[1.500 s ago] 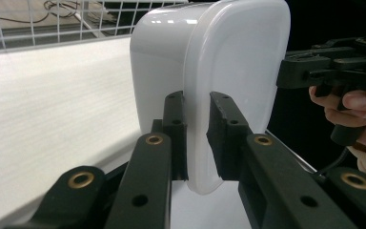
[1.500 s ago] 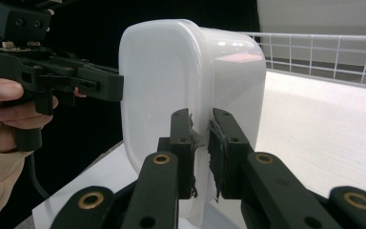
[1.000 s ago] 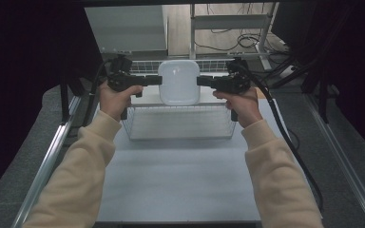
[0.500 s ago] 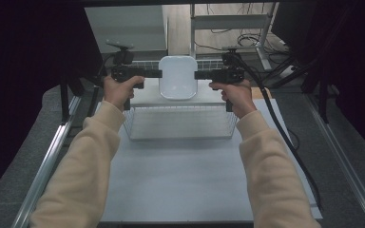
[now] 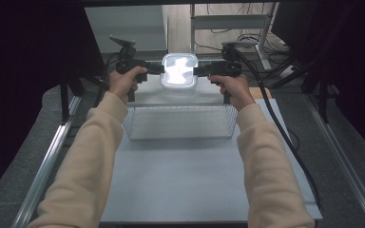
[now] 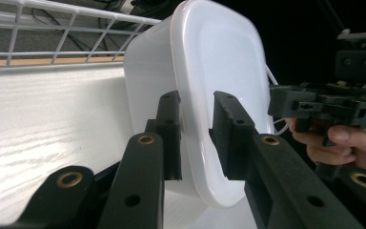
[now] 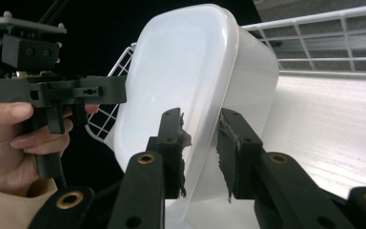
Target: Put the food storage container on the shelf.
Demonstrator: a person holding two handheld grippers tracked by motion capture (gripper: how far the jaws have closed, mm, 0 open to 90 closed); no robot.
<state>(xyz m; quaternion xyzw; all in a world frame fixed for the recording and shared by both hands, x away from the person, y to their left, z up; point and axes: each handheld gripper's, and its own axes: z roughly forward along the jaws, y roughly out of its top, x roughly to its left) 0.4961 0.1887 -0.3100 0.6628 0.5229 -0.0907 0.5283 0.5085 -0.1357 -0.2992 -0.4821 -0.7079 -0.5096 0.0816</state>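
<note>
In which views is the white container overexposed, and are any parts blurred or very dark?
High view: the white container glares, its detail washed out; the surroundings are almost black. Left gripper view: the table surface shines brightly, while the left claw up close looks a little soft. Right gripper view: the container's side is evenly lit, with a dark background.

— What is the tub (image 6: 209, 71) made of?
— Smooth, glossy white plastic, slightly translucent.
— And the basket (image 5: 180, 122)?
— White-coated metal wire. The surface (image 5: 180, 180) looks matt pale grey; each claw's pads (image 7: 228, 157) are rough black rubber.
</note>
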